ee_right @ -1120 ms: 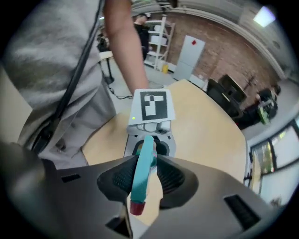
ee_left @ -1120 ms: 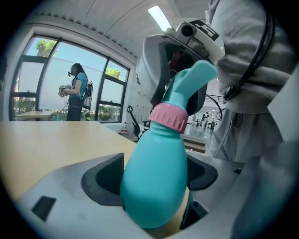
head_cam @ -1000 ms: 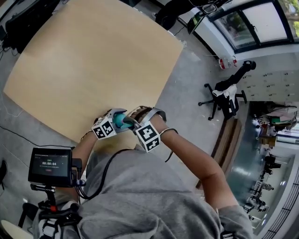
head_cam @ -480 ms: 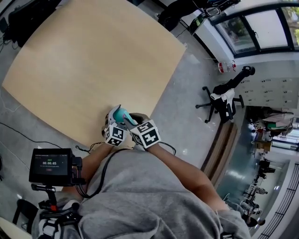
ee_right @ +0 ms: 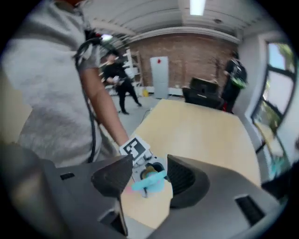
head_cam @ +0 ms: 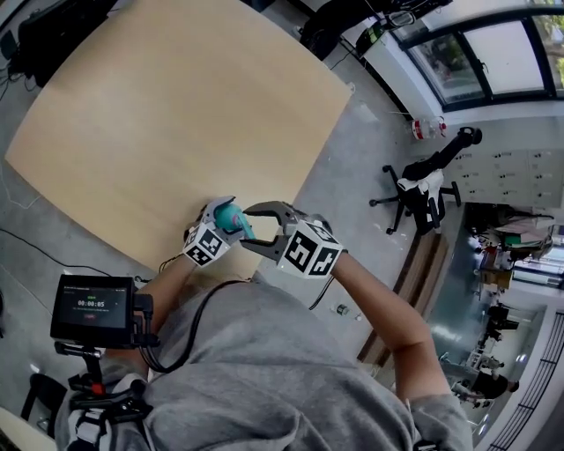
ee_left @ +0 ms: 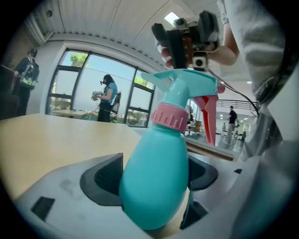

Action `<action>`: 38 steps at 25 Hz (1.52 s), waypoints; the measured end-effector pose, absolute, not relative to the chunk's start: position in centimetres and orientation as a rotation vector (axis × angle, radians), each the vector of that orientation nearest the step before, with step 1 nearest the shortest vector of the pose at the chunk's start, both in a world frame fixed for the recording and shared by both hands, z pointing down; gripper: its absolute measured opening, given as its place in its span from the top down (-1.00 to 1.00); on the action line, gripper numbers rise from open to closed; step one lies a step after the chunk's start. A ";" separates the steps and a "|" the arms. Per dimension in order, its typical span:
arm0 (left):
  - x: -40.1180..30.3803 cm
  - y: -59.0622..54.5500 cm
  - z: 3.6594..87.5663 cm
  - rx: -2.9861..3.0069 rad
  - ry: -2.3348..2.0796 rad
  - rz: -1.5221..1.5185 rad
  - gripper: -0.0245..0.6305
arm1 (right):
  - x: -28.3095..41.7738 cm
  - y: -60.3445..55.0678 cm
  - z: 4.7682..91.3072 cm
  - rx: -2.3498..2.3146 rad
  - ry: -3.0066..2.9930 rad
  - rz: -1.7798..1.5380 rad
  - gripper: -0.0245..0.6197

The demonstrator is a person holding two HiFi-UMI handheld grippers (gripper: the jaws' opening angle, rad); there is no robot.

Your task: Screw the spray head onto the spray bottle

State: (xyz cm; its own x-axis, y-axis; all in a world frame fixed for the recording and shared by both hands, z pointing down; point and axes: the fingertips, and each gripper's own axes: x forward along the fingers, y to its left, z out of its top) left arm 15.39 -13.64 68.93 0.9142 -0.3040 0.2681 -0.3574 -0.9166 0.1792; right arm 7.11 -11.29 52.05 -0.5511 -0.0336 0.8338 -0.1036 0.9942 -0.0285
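Teal bottle [ee_left: 156, 154] sits clamped in our left gripper [ee_left: 154, 174], head [ee_left: 187, 83] on. Our right gripper [ee_right: 147, 175] is opening, empty; next we'd likely grasp the head and twist.

The room is bright. Daylight comes in through big windows [ee_left: 93, 88], and a long ceiling lamp [ee_right: 197, 6] shines too. The counter [head_cam: 176, 114] is lit evenly, with only soft shadows. Both gripper views bend at the edges and go dark in the corners. The right gripper view is blurry, and the spray bottle [ee_right: 148, 181] looks smeared there.
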 end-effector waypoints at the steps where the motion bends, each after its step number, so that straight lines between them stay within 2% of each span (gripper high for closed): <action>1: 15.4 -13.4 69.0 2.872 -0.423 0.350 -0.19 | 7.8 -11.5 52.0 -0.028 -2.073 -0.113 0.26; 3: 15.4 -13.1 69.2 2.896 -0.294 0.360 -0.19 | 9.5 -11.7 53.2 -0.286 -1.828 -0.486 0.26; 5: 15.3 -12.8 69.4 2.905 -0.211 0.372 -0.19 | 10.2 -11.3 55.2 -0.490 -1.650 -0.689 0.26; 9: 15.5 -12.9 69.4 2.909 -0.134 0.385 -0.19 | 9.8 -10.0 58.5 -0.722 -1.527 -0.852 0.26; 13: 15.6 -12.9 69.7 2.904 -0.120 0.393 -0.19 | 10.3 -10.1 62.0 -0.759 -1.471 -0.873 0.27; 14: 15.7 -12.9 69.7 2.903 -0.121 0.393 -0.19 | 10.2 -10.3 62.5 -0.720 -1.500 -0.854 0.45; 15: 15.7 -12.9 69.8 2.903 -0.124 0.391 -0.19 | 9.9 -10.5 62.6 -0.662 -1.543 -0.811 0.53; 17: 15.7 -13.1 69.7 2.903 -0.147 0.380 -0.19 | 9.6 -11.0 62.5 -0.491 -1.650 -0.642 0.54; 22: 15.5 -13.5 69.3 2.880 -0.318 0.332 -0.19 | 10.2 -12.1 62.6 0.224 -1.907 0.091 0.55; 28: 14.2 -15.2 69.5 2.681 -0.868 0.326 -0.19 | 10.2 -13.1 62.5 0.965 -1.947 0.683 0.55; 32: 13.9 -15.4 70.3 2.596 -0.959 0.352 -0.19 | 10.2 -13.0 62.8 1.044 -1.971 0.810 0.55; 36: 14.1 -14.7 70.7 2.640 -0.853 0.337 -0.20 | 9.6 -12.1 63.4 0.886 -1.974 0.745 0.53; 38: 14.6 -14.5 70.7 2.676 -0.770 0.334 -0.20 | 9.7 -12.0 62.2 0.789 -1.992 0.658 0.45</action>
State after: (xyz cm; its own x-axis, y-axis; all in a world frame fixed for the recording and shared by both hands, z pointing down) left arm 14.57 -14.49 70.67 0.8260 -0.4697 0.3117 -0.5485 -0.7972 0.2521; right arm 9.67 -11.99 62.15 -0.4202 -0.2771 0.8641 -0.7376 0.6590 -0.1473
